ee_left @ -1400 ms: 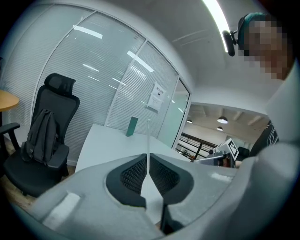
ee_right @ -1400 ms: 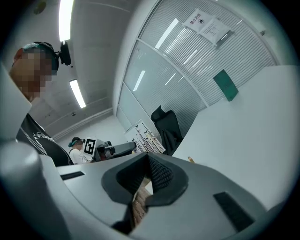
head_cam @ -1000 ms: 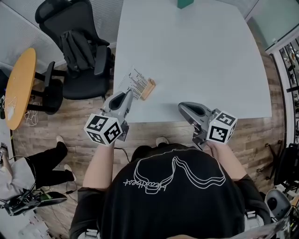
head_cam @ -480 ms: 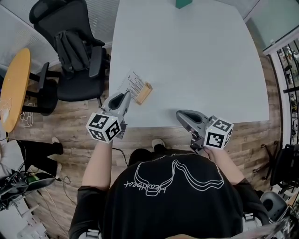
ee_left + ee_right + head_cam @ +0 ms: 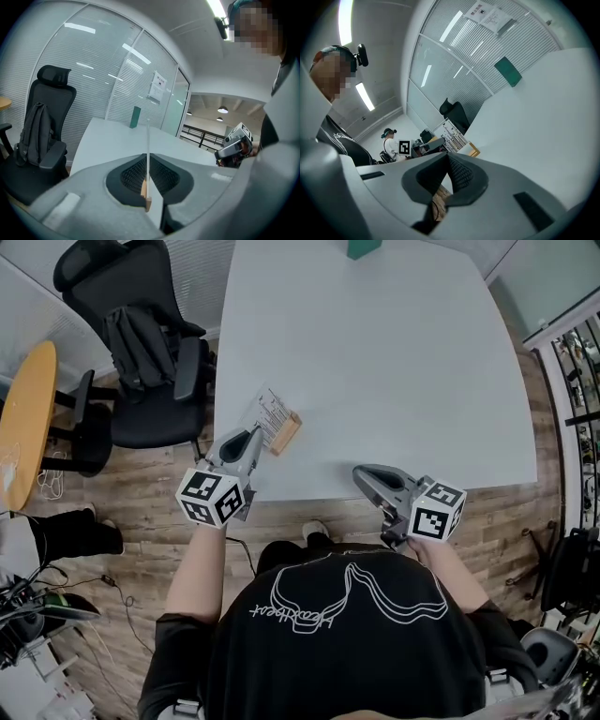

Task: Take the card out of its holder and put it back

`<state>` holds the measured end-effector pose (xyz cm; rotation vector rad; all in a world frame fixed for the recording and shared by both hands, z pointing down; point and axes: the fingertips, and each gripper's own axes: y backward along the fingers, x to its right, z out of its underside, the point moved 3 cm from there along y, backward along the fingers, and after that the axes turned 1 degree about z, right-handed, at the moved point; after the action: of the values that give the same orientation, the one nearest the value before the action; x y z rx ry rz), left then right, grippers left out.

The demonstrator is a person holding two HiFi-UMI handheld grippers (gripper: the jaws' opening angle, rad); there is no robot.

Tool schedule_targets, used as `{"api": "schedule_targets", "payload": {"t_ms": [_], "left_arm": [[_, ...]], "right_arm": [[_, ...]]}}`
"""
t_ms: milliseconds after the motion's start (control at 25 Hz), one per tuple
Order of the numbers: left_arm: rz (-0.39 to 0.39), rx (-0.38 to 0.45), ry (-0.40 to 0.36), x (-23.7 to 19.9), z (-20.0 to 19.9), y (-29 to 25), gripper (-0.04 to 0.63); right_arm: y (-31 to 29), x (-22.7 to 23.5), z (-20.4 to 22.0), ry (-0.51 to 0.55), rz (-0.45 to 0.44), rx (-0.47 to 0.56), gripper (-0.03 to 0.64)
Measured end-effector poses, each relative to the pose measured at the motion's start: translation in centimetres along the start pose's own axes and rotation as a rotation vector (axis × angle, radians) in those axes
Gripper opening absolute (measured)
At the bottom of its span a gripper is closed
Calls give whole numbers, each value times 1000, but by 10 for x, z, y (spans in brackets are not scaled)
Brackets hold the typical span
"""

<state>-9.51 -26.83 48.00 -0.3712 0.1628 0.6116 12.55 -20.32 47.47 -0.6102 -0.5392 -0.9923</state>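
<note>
Left gripper point(image 5: 250, 436) clamped on card point(image 5: 270, 409), still in wooden holder point(image 5: 286, 432), mid-left; right gripper point(image 5: 360, 473) shut tight, empty, lower-middle.

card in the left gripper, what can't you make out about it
- Print on the card: too small in the head view, edge-on in the left gripper view.
- Whether the card sits in the wooden holder: too small in the head view; the left gripper hides most of the wood in its view.
- Green object: cut off by the head view's top edge.
</note>
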Motion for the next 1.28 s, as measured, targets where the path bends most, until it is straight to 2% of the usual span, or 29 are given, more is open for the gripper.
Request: {"api": "schedule_targets", "payload": {"t_ms": [360,720,1000,1280], "left_arm": [[11,-8,-7,-2,1,-1,25],[7,-30,1,-6,19,-8,25],[-8,-108,-28,1,42,-17,25],[-27,-90,13,-2,53,-17,25]], "right_arm": [[-3,1,2,-14,5,-11,9],[-3,5,6,-26,18,-21,9],[-3,7,10,-38,0,-20,9],[-6,6,6,-27,6,-23,9]]}}
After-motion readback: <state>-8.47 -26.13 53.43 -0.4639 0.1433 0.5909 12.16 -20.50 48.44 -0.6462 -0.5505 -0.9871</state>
